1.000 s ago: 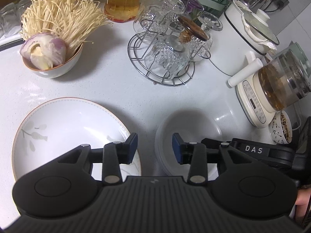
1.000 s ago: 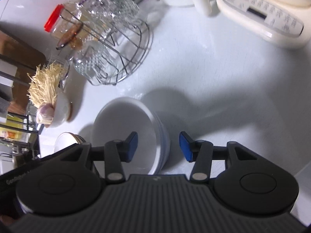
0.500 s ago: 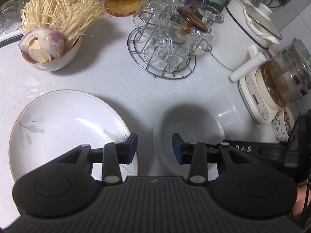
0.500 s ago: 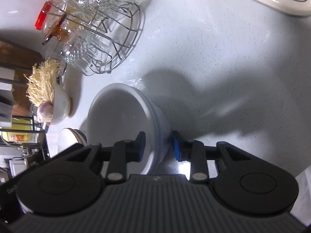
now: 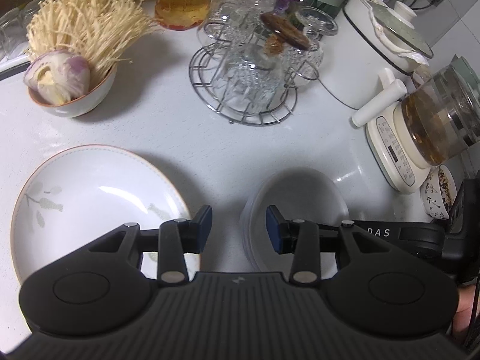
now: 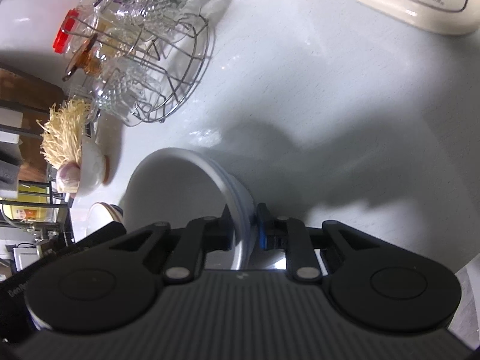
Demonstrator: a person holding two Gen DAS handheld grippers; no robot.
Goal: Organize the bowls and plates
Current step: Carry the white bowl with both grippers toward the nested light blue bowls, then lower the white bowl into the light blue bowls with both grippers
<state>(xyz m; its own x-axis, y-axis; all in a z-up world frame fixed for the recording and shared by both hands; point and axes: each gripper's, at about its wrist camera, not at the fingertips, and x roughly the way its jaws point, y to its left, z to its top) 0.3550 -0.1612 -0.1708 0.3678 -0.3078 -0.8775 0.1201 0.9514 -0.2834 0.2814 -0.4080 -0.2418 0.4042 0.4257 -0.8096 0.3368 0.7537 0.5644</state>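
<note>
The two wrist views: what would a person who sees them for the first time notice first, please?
Probably the right gripper, low in its own view: its jaws are closing on the near wall of the white bowl, one finger inside and one outside. In the left view, the left gripper hangs open over bare counter between the large plate and that bowl. Behind them, the wire rack of glasses and the bowl of enoki mushrooms catch the eye.

Glossy white ceramic bowl [image 6: 192, 186] and plate [image 5: 90, 198] on a smooth countertop [image 5: 186, 138]; metal wire rack [image 5: 243, 90] holds cut glass.
</note>
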